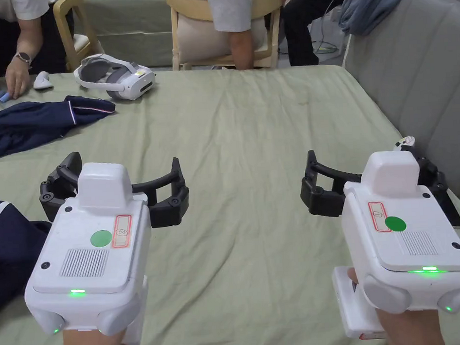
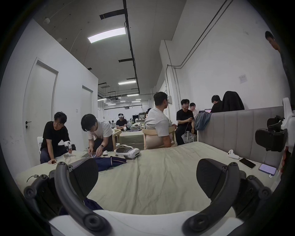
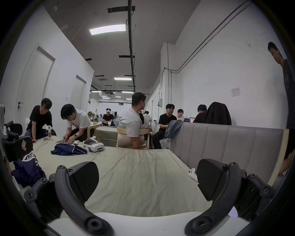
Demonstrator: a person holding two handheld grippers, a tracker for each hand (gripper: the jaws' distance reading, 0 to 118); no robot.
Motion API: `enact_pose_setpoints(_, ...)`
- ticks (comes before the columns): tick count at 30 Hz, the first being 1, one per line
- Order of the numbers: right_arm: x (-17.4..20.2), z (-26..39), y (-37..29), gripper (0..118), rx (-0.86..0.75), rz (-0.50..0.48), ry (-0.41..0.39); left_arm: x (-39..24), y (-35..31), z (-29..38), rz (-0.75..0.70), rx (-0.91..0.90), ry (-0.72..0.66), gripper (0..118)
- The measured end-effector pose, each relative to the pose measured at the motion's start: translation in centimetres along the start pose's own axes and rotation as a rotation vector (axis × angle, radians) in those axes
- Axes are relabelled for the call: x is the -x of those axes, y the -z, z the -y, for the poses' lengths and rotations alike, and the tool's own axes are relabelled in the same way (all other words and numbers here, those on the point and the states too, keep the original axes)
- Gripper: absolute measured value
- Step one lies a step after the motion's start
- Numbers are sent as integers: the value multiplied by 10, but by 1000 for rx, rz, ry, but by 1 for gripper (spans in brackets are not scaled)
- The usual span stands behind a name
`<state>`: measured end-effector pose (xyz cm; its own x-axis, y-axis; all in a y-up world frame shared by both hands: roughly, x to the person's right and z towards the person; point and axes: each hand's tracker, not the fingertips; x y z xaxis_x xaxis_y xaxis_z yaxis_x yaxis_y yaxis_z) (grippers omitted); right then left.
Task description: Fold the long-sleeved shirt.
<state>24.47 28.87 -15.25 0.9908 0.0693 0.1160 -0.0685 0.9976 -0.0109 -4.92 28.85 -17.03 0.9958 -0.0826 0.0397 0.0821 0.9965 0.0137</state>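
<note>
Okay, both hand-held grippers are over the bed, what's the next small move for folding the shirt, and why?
Probably swing the left hand-held gripper left and down onto the navy shirt. Its jaws stand open and empty over bare green sheet, and the shirt lies bunched just beside it, ungripped. The right hand-held gripper is open too.

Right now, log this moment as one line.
left tool: open, empty | right tool: open, empty | navy shirt: unfolded, left edge | stage: not started

Ceiling light panels lit the room evenly and brightly; shadows were soft. Both gripper views bowed strongly, with black vignetted corners. The head view was sharp, without glare.
</note>
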Motion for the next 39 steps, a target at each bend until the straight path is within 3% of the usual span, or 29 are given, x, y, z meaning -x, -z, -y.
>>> enact_pose_setpoints(22,5,-1,6,116,6,5,-4,2,6,8,-22,19,31,108)
enact_pose_setpoints(23,4,-2,6,106,21,-6,0,3,4,7,-15,19,19,98)
enact_pose_setpoints(24,4,-2,6,75,33,-16,4,4,1,7,-4,9,10,68)
enact_pose_setpoints(25,4,-1,6,0,39,-18,-2,4,-1,7,-1,-6,16,4)
enact_pose_setpoints(26,5,1,8,0,49,-1,-25,3,0,7,-3,-4,33,11)
enact_pose_setpoints(27,10,3,6,0,74,54,-73,0,2,8,-10,57,87,9)
enact_pose_setpoints(30,3,1,-4,0,85,2,-32,8,0,7,10,42,37,9)
enact_pose_setpoints(33,27,3,2,0,79,8,-29,15,-2,11,-42,39,45,9)
enact_pose_setpoints(36,62,-3,12,0,67,-96,8,45,-12,12,-123,56,54,8)
enact_pose_setpoints(39,122,-10,15,0,48,-237,25,88,-31,12,-256,68,40,8)
